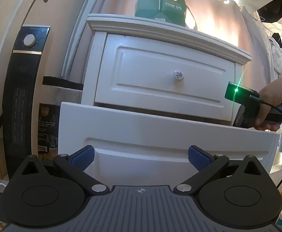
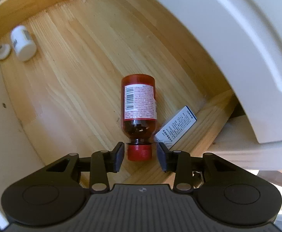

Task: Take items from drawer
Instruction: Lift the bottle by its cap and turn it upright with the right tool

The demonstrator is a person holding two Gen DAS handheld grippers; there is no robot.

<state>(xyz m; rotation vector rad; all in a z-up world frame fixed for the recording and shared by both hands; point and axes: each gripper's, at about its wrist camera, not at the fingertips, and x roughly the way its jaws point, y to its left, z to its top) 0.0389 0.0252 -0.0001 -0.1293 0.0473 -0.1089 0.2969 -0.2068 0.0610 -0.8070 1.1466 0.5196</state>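
So we're at the grab step: right tongs (image 2: 141, 155) sit open around the cap of the red bottle (image 2: 139, 104), which lies flat on the drawer (image 2: 63, 77) floor, white box (image 2: 176, 128) at its 4 o'clock. Next they need to squeeze the cap squarely, then lift. Left tongs (image 1: 141, 157) are open, empty, outside the drawer front.

The wooden drawer floor (image 2: 67, 81) bears a red bottle (image 2: 139, 104), a white box (image 2: 176, 127), and a blurred, perhaps white jar (image 2: 23, 42).
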